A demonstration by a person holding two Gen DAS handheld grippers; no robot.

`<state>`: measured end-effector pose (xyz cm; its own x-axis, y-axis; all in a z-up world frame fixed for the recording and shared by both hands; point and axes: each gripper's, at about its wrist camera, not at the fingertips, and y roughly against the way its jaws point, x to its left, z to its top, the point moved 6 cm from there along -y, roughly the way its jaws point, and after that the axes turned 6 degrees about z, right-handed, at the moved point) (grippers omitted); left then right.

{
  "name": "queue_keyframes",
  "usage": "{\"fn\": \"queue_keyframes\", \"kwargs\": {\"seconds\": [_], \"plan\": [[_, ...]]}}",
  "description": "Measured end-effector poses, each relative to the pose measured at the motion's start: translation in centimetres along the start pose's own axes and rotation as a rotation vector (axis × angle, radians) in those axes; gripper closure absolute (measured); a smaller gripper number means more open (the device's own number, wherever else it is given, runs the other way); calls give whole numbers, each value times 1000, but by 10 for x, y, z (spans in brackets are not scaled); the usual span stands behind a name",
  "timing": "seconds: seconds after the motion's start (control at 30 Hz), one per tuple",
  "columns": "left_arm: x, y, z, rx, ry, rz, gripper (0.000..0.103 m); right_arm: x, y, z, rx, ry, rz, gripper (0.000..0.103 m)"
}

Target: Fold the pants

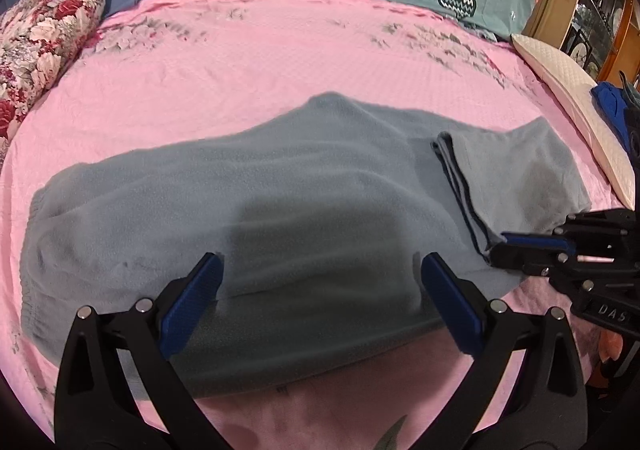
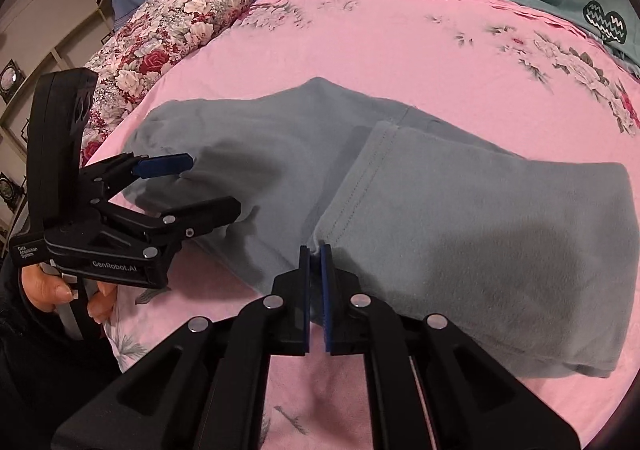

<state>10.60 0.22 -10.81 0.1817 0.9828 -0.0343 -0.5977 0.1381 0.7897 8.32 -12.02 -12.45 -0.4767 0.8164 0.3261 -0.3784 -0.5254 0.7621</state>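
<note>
1. The pants (image 1: 256, 210), a soft grey-blue fleece pair, lay flat across the pink bedspread (image 1: 260, 62), stretched sideways in front of the person, with the elastic waistband toward the left of the left wrist view and the leg end toward the right.
2. The leg end (image 2: 472, 234) was already turned back over the rest of the garment, its stitched hem (image 2: 360, 178) lying on top, so I judged the fold to be at an early lengthwise stage, with the leg section being brought toward the waist.
3. The right gripper (image 2: 316, 250) was pinched almost fully together on the near corner of that hem; a small peak of fabric showed between its blue pads.
4. The left gripper (image 1: 320, 270) stood wide apart with nothing in it, its fingers (image 1: 192, 302) hovering over the near edge of the pants, the cloth visible below the gap; whether the tips brushed the fabric could not be told.
5. A hand (image 2: 60, 290) held the left gripper's handle at the bed's near edge.
6. The next move probably called for the left gripper to close on the near edge, or to pin the cloth down, while the right carried its hem corner across toward the waistband.
7. That carry would need the layers kept aligned, since fleece drags and bunches easily.
</note>
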Motion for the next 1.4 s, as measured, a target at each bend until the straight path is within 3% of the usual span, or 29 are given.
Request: {"fn": "queue_keyframes", "kwargs": {"seconds": [0.1, 0.17, 0.2, 0.37, 0.43, 0.53, 0.6, 0.63, 0.73, 0.83, 0.93, 0.97, 1.03, 1.07, 1.17, 1.27, 1.4], "plan": [[-9, 13, 16, -51, 14, -50, 2, 1, 1, -2, -1, 18, 4, 95], [-28, 14, 30, -44, -6, -86, 2, 4, 3, -2, -18, 21, 21, 73], [-44, 10, 37, -34, -44, -98, 2, 4, 6, -3, -26, 28, 10, 68], [-86, -46, 34, 79, -207, 13, 2, 0, 50, -24, -58, 52, -29, 68], [-91, -46, 33, 42, -240, 47, 2, -15, 79, -28, -111, 28, -63, 68], [-93, -45, 34, 34, -249, 65, 2, -67, 123, -23, -237, -131, -138, 63], [-93, -45, 34, 29, -246, 66, 2, -106, 134, -20, -296, -279, -132, 62], [-92, -45, 34, 29, -243, 64, 2, -119, 130, -21, -291, -320, -125, 62], [-90, -47, 32, 35, -241, 68, 2, -148, 90, -40, -163, -436, -141, 62], [-89, -46, 33, 34, -228, 54, 2, -137, 91, -41, -175, -392, -190, 62], [-89, -46, 33, 32, -227, 53, 2, -114, 105, -32, -241, -333, -156, 61], [-88, -46, 33, 33, -224, 49, 2, -107, 104, -30, -233, -301, -180, 59], [-87, -47, 32, 37, -215, 40, 2, -116, 86, -34, -170, -341, -187, 55], [-86, -47, 32, 41, -213, 39, 2, -120, 73, -40, -137, -390, -143, 51], [-82, -44, 33, 34, -178, 12, 2, -109, 79, -34, -191, -383, -173, 48], [-66, -15, 34, -48, -129, 18, 2, -78, 86, -21, -270, -347, -69, 42], [-33, 32, 17, -103, -101, 7, 2, -27, 79, -4, -291, -218, -34, 31]]}}
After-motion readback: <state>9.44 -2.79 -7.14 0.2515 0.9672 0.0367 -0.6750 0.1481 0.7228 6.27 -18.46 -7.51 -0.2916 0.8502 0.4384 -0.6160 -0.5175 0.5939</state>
